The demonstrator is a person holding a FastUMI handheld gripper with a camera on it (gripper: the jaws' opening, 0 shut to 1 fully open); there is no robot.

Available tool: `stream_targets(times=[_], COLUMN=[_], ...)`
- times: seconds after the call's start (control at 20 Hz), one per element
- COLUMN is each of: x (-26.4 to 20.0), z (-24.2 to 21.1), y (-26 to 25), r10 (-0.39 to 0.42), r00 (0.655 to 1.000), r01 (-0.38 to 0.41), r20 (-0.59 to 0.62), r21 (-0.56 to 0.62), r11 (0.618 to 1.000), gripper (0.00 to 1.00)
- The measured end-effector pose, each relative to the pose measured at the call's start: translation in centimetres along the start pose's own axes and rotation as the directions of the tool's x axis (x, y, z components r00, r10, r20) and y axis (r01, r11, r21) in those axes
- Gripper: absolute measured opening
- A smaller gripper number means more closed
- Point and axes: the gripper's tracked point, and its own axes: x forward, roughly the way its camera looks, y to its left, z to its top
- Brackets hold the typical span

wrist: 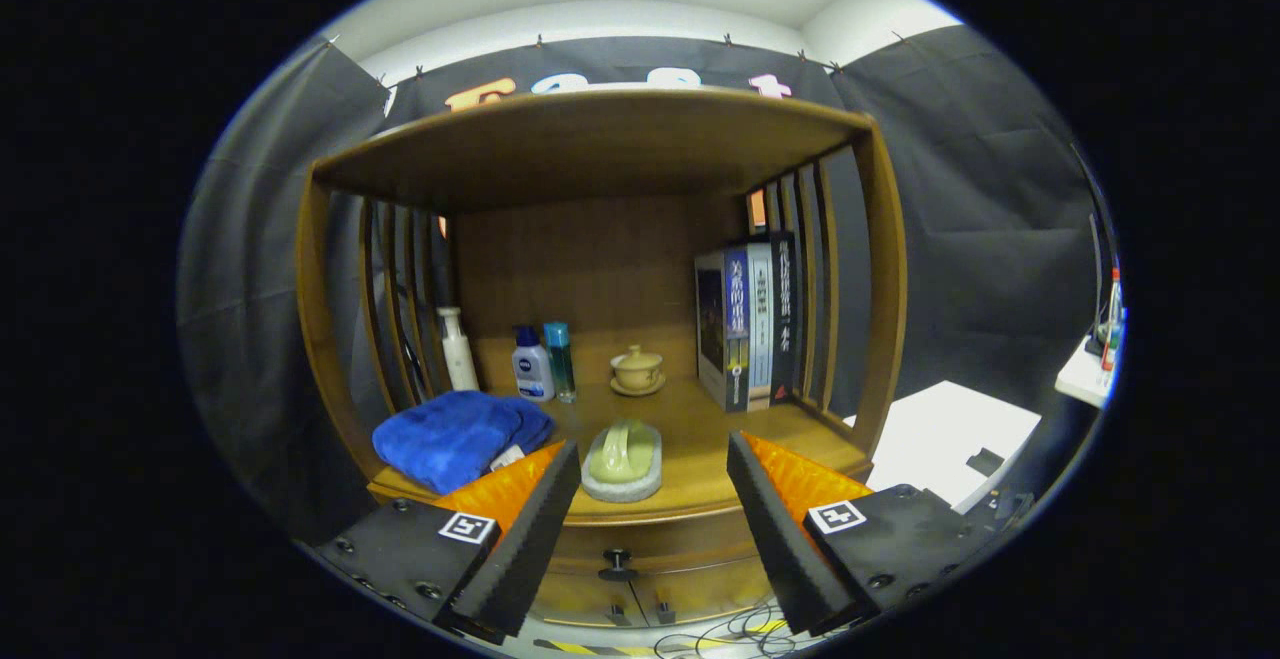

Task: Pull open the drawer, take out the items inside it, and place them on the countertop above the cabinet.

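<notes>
Gripper (653,459) is open, fingers wide apart, nothing between them; it hangs in front of the cabinet (885,269), apart from it, tips level w/ the countertop (700,439) front edge.

Landmark = drawer knob (617,565). The knob is dark & round, on the drawer front (650,547) just under the countertop edge; it sits between the two fingers and below their tips. Drawer is shut, front flush w/ the cabinet, so contents can't be seen. Below the knob: two cabinet doors w/ small handles (662,607), meeting approx. under it. Cables (740,629) lie on the floor below & right of the knob.

Straight above the knob, on the countertop near its front edge: a pale green brush (622,451) lying on a gray oval pad (622,484). Further above & back: a small lidded cup on a saucer (637,369). Up & left of the knob: a folded blue towel (455,436), partly behind the left finger. Behind the towel, at the back: a white pump bottle (458,349), a white bottle w/ blue cap (532,364) and a slim teal bottle (560,361), the last two just beside each other. Up & right of the knob: upright books (748,324) standing against the slatted right side. A wooden shelf top (590,144) spans high above all of it. Far right of the knob, outside the cabinet: a white table (945,439).
</notes>
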Motion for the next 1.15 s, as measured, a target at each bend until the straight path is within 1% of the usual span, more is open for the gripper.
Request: stream_targets(times=[0.2, 0.4, 0.55, 1.15], x=[-2.7, -4.1, -4.4, -4.4], z=[4.9, 7.8, 8.5, 8.0], y=[0.8, 1.2, 1.7, 2.2], r10=[0.038, 0.044, 0.052, 0.056], r00=[0.998, 0.996, 0.994, 0.996], r01=[-0.04, -0.047, -0.055, -0.057], r20=[0.057, 0.084, 0.091, 0.07], r21=[0.035, 0.034, 0.028, 0.02], r11=[0.999, 0.998, 0.998, 0.998], gripper=[0.98, 0.98, 0.98, 0.98])
